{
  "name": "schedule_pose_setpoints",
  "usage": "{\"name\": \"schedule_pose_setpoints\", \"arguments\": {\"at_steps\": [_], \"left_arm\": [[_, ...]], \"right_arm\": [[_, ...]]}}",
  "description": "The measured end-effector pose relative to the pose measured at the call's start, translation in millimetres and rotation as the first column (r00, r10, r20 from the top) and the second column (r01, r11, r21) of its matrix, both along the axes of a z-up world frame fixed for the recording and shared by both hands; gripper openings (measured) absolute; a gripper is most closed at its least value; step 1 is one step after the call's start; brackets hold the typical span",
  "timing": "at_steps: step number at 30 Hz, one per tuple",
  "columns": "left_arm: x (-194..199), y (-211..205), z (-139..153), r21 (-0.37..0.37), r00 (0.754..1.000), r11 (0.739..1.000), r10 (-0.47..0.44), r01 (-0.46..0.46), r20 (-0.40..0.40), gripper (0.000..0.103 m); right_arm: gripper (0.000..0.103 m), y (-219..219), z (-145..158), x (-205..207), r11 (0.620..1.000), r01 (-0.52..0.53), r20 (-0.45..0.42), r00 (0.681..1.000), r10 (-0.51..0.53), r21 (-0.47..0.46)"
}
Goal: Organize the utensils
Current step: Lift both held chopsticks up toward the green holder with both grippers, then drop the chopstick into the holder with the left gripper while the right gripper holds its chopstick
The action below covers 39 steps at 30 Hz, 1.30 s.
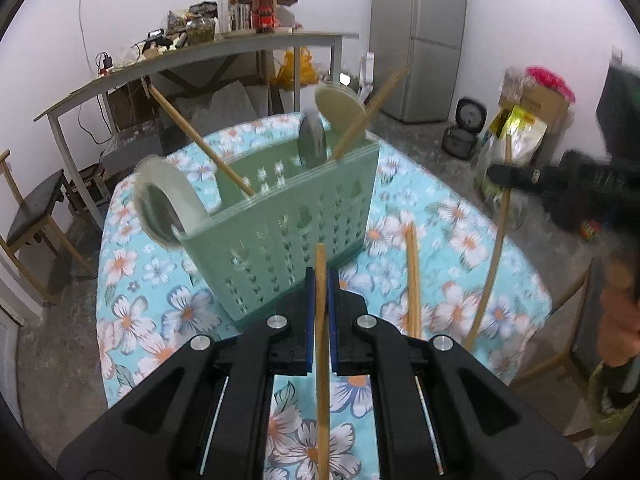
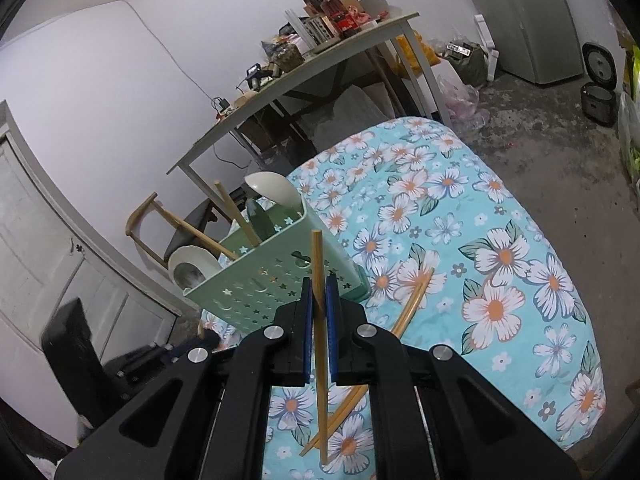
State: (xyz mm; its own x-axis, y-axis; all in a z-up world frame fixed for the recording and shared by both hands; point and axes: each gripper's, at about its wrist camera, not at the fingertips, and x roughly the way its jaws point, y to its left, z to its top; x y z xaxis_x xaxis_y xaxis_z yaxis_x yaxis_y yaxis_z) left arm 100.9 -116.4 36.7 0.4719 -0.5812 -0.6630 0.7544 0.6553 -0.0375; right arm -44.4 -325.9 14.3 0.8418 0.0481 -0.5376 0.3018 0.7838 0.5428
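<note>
Plainly, each gripper was clamped on a single wooden chopstick. The left gripper point(image 1: 320, 280) pinched its chopstick point(image 1: 321, 344) between blue pads, the stick standing nearly upright; the right gripper point(image 2: 319, 292) held the other chopstick point(image 2: 319, 340) the same way. The green basket point(image 1: 280, 240) stood at twelve o'clock from both grippers, on the flowered tablecloth point(image 1: 460, 240).

The risks, as I judged them: each stick was thin, smooth and round-edged, gripped along a short stretch, so it could pivot or slip between the pads. A tilted tip might catch the basket's rim or strike the chopsticks point(image 1: 200, 140) and pale spoons point(image 1: 168, 204) already leaning inside, and the light perforated plastic basket could tip.

Two more chopsticks point(image 2: 412, 304) lay loose on the soft, wrinkled cloth at about five o'clock from the basket in the right wrist view, where they could roll.
</note>
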Motion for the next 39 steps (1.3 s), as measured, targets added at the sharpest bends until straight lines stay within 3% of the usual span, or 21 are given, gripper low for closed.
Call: {"name": "schedule_pose_setpoints", "arguments": {"at_steps": [11,19,26,30,39], "left_arm": [[29.3,32.9,76.4,-0.214,0.999,0.977,0.013,-0.020,-0.035,0.005],[27.9,40.0,138.4,-0.330,0.996,0.944,0.038,-0.010,0.081,0.005],[26.7,37.1,186.6,-0.414,0.976,0.910,0.082,0.008,0.200,0.005],[36.0,24.1,188.2,-0.414,0.969,0.910,0.114,-0.014,0.218,0.005],[71.0,-11.3,141.1,-0.381,0.961,0.922,0.162,-0.066,0.225,0.005]], "right_arm": [[0.007,-7.3,-1.3,-8.5,0.999,0.005,0.021,1.000,-0.006,0.032],[0.007,-15.4,-6.6,-9.8,0.998,0.008,0.024,1.000,-0.009,0.057],[0.007,-18.1,-9.6,-10.4,0.998,0.008,0.025,1.000,-0.010,0.067],[0.007,-20.3,-10.4,-10.9,0.997,0.012,0.026,1.000,-0.014,0.071],[0.007,-28.0,-17.0,-9.3,0.996,0.018,0.012,1.000,-0.019,0.084]]}}
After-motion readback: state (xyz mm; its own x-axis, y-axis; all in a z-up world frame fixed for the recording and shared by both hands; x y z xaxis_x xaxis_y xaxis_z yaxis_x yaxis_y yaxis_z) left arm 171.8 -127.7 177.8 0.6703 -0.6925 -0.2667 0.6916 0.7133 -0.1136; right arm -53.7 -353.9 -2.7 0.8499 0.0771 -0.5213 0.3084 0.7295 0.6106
